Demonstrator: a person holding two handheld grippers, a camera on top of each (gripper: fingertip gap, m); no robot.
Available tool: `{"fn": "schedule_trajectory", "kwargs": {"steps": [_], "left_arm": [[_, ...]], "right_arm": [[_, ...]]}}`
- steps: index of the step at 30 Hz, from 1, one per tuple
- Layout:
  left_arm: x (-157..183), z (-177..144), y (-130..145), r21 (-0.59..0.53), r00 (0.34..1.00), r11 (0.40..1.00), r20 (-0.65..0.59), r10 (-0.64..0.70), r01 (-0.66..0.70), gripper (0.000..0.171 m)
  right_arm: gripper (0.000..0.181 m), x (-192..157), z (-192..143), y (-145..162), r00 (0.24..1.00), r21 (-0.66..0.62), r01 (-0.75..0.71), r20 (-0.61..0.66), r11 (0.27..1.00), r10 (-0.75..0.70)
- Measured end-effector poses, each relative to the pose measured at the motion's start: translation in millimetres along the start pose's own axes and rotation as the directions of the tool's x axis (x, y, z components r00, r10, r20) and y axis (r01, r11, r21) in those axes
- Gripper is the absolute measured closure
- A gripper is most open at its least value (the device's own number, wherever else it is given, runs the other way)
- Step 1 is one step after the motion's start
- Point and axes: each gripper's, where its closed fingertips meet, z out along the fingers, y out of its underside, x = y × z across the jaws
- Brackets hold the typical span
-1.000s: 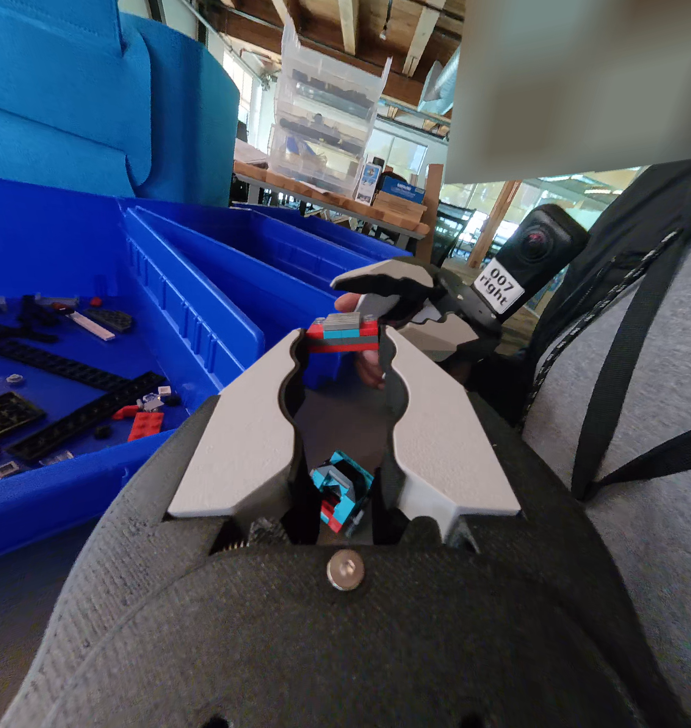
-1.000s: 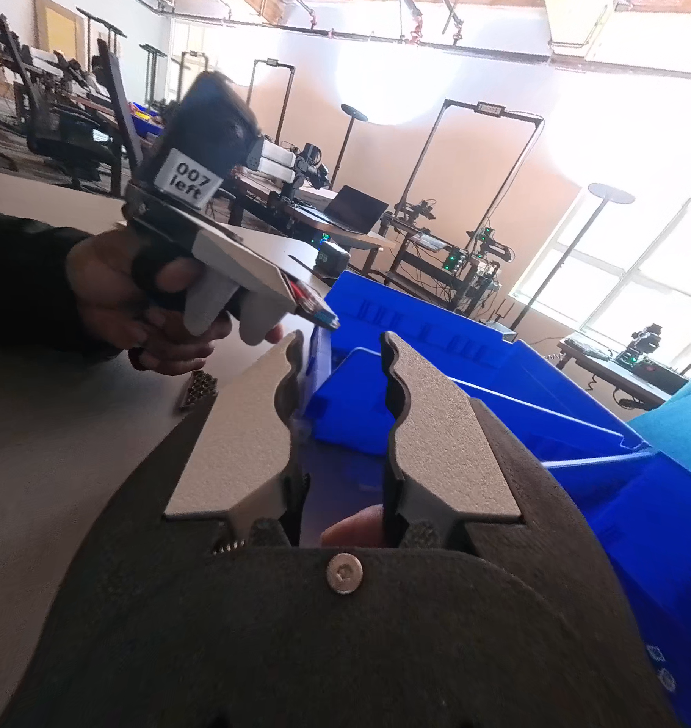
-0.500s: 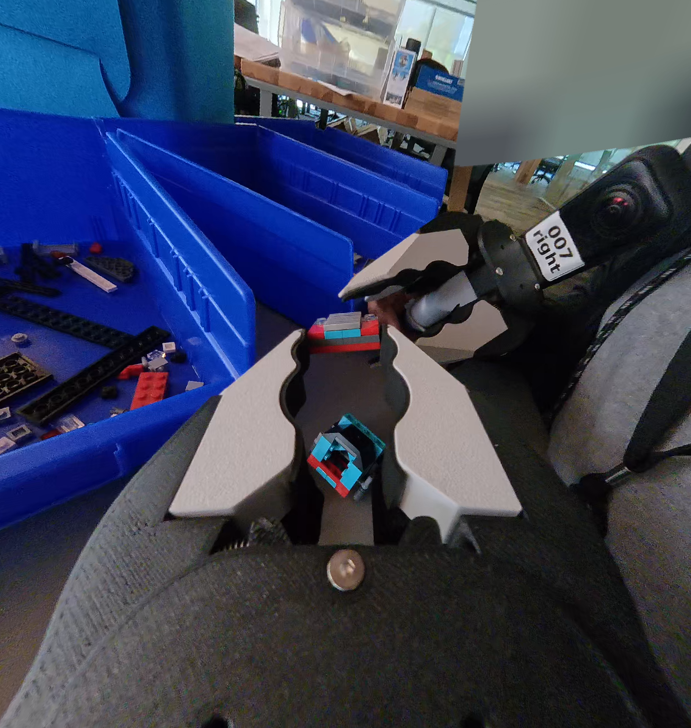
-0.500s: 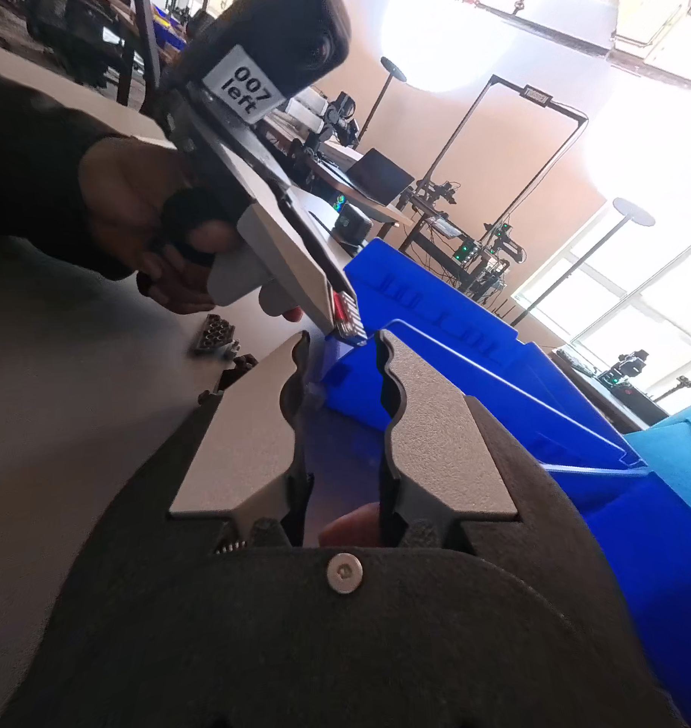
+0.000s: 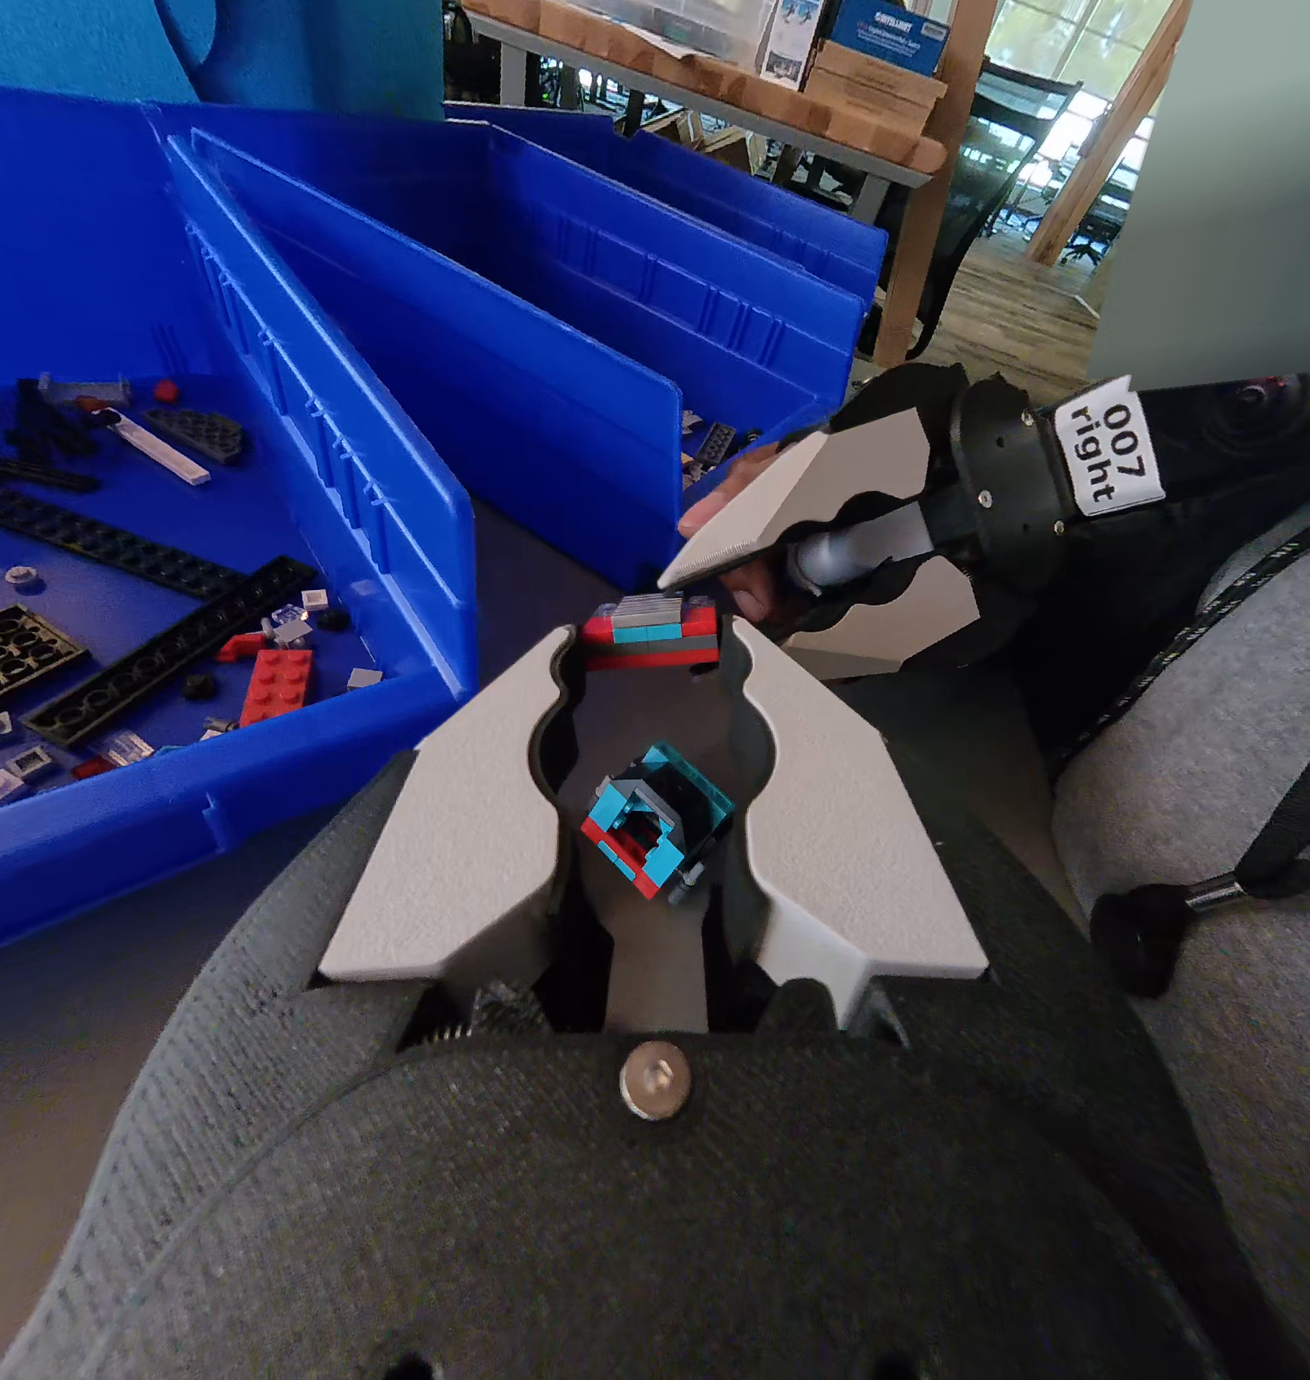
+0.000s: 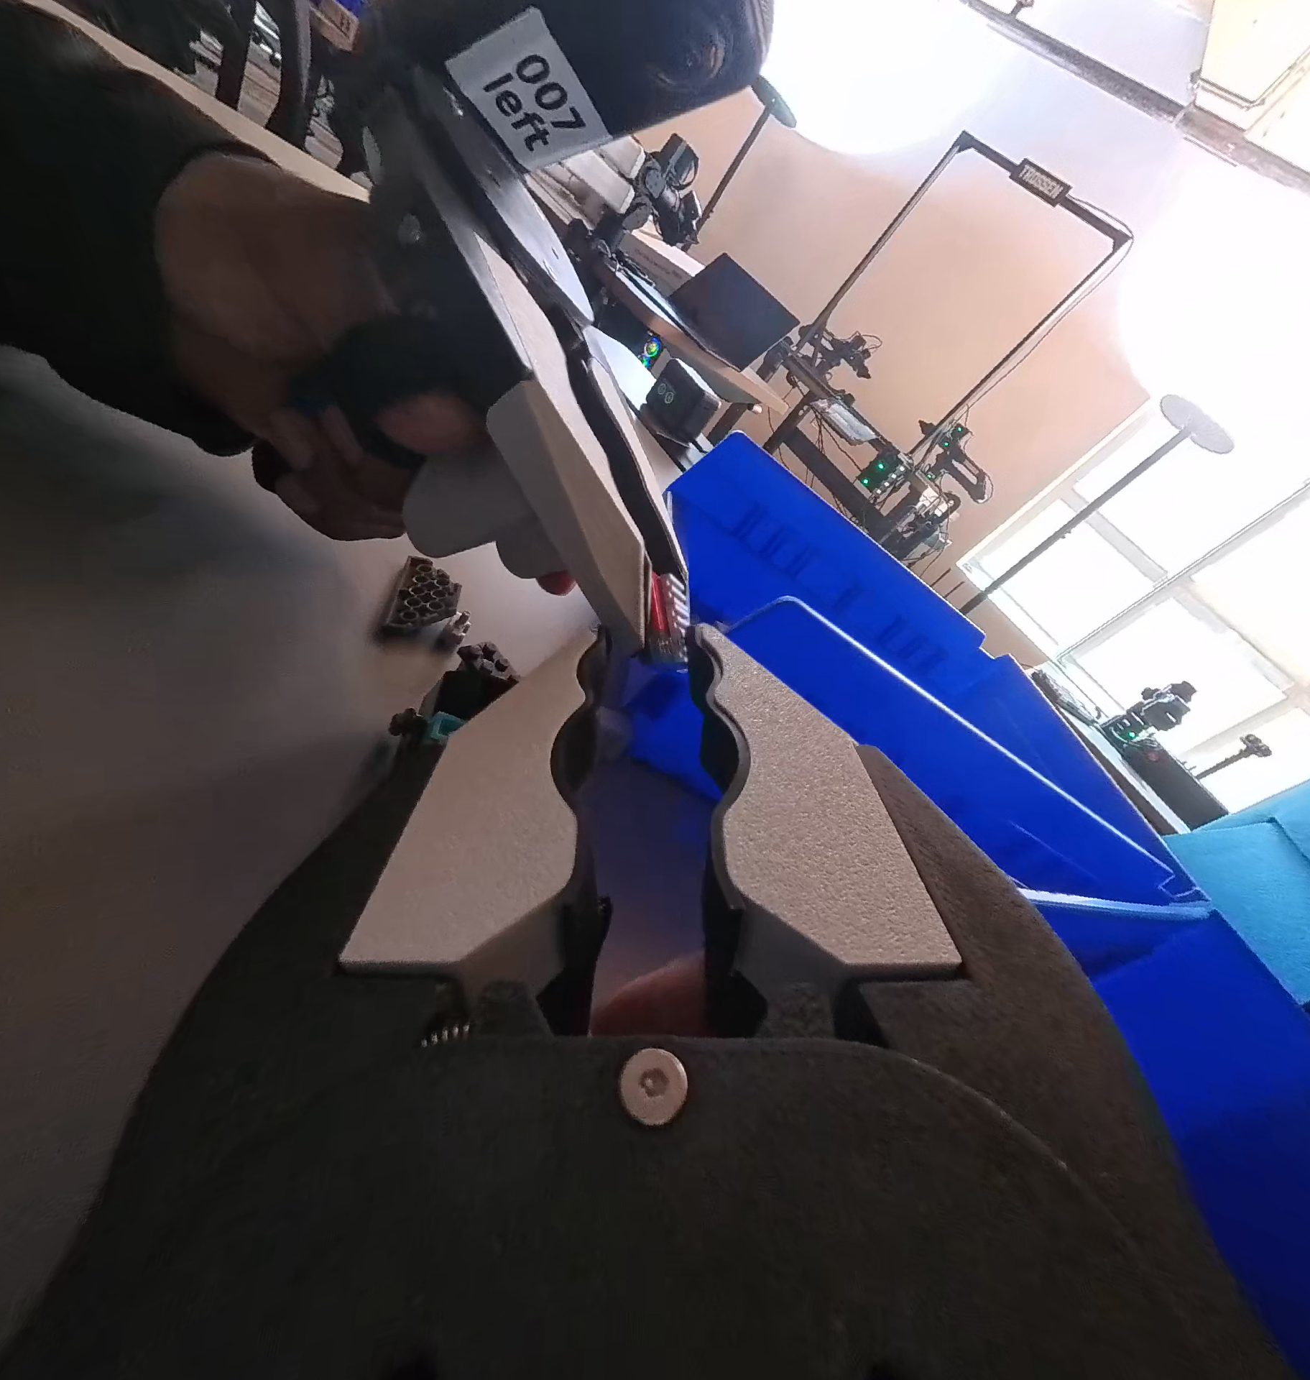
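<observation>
Pinched between the left gripper (image 5: 650, 642) tips, a brick stack (image 5: 650, 633) (red, teal, grey) is held over the table, beside a blue bin (image 5: 211, 776); a brick cube (image 5: 655, 820) lies below. In the right view, the right gripper (image 6: 646, 657) is seen with jaws spread and empty, tips just under the stack (image 6: 666, 620).

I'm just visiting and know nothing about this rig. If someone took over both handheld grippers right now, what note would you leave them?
Left gripper: shut on a small red, teal and grey brick stack, pinched at the very tips, above the grey table.
Right gripper: open and empty, its fingertips right at that stack. Whether they touch it cannot be told.
On the table under the left gripper: a small teal, red and black brick build.
To the left: a blue bin holding loose pieces.
</observation>
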Motion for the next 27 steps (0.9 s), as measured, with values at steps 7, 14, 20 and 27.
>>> {"fn": "schedule_trajectory", "kwargs": {"steps": [7,14,20,27], "left_arm": [[4,0,-4,0.031,0.999,0.999,-0.028,-0.019,0.02,0.135],[12,-3,-11,0.082,0.992,0.994,-0.109,-0.061,0.07,0.135],[18,-8,-19,0.137,0.98,0.985,-0.185,-0.075,0.101,0.135],[25,-17,-30,0.207,0.967,0.972,-0.249,-0.06,0.114,0.142]], "right_arm": [[0.164,1,-2,-3,0.999,0.013,-0.041,0.008,0.999,0.041],[0.166,3,-6,-9,0.99,0.058,-0.137,0.043,0.989,0.134],[0.167,7,-10,-17,0.966,0.103,-0.25,0.093,0.963,0.241],[0.168,13,-16,-26,0.875,0.143,-0.47,0.209,0.871,0.438]]}}
